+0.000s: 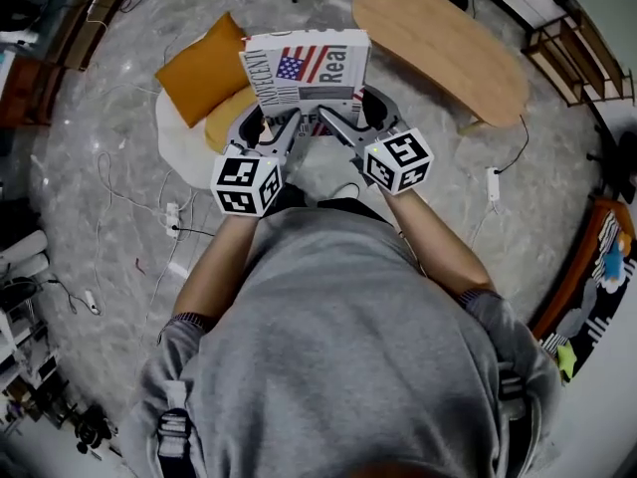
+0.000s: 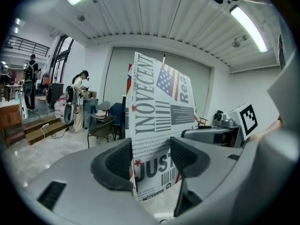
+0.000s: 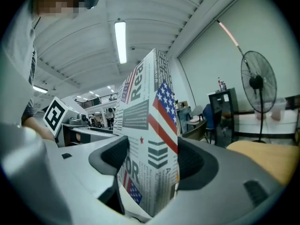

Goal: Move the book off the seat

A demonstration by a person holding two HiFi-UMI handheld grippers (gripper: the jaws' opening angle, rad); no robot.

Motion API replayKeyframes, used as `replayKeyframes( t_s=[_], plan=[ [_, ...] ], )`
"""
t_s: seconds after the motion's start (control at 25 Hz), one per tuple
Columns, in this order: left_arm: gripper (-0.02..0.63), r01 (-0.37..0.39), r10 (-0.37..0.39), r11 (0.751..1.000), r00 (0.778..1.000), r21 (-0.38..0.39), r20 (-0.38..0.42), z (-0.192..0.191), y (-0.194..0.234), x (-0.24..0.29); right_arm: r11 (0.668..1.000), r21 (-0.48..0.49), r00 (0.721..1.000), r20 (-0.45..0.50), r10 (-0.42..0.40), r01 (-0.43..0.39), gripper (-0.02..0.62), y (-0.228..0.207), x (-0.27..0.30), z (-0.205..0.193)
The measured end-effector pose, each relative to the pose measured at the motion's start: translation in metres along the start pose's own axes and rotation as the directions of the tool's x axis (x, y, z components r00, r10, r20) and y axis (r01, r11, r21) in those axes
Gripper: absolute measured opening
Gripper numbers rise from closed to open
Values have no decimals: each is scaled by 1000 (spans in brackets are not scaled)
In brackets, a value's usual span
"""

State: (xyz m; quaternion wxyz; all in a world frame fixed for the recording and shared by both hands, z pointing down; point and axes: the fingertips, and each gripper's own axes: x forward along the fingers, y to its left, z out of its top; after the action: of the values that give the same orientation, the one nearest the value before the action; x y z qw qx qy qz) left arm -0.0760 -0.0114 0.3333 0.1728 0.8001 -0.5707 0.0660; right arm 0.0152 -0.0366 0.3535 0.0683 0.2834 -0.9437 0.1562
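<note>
Grey marbled floor [image 1: 90,167] fills the head view, with loose cables trailing across it on the left. A white round seat [image 1: 171,142] is seen at upper left, with an orange cushion [image 1: 204,68] and a yellow cushion [image 1: 227,118] lying on it. A wooden bench [image 1: 438,43] stands well apart at upper right, and open floor is left between the two. The book [image 1: 307,68], printed with a flag and bold lettering, is held up in front of the person. Its near edge is clamped by the left gripper [image 1: 274,119] and the right gripper [image 1: 356,113], set side by side. Its lower left corner overlaps the yellow cushion in this view.

From the left gripper view, the book is seen upright and slightly tilted, pinched between both dark pads with the jaws set wide. Behind it, a ribbed ceiling with strip lights is shown, and bare floor, chairs and distant people lie to the left.

From the right gripper view, the book's spine edge is gripped between wide-set jaws. A standing fan [image 3: 258,86] is seen at right, well clear of the book.
</note>
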Motion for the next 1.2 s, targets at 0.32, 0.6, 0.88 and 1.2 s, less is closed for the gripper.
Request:
replayKeyframes(
  t_s=[0.32, 0.6, 0.88, 1.2],
  plan=[
    [275, 147, -144, 989, 985, 25, -94, -16, -72, 74, 986, 57, 987, 0, -159, 159, 331, -77, -64, -16],
    [275, 274, -265, 960, 955, 53, -130, -14, -116, 125, 956, 66, 958, 17, -287, 285, 333, -127, -101, -15],
    [275, 408, -393, 911, 903, 57, -176, -17, -144, 203, 909, 95, 913, -9, -408, 407, 331, -197, -116, -19],
    [273, 525, -498, 849, 831, 55, -250, -1, -158, 301, 840, 173, 856, -37, -516, 514, 331, -284, -109, -7]
  ],
)
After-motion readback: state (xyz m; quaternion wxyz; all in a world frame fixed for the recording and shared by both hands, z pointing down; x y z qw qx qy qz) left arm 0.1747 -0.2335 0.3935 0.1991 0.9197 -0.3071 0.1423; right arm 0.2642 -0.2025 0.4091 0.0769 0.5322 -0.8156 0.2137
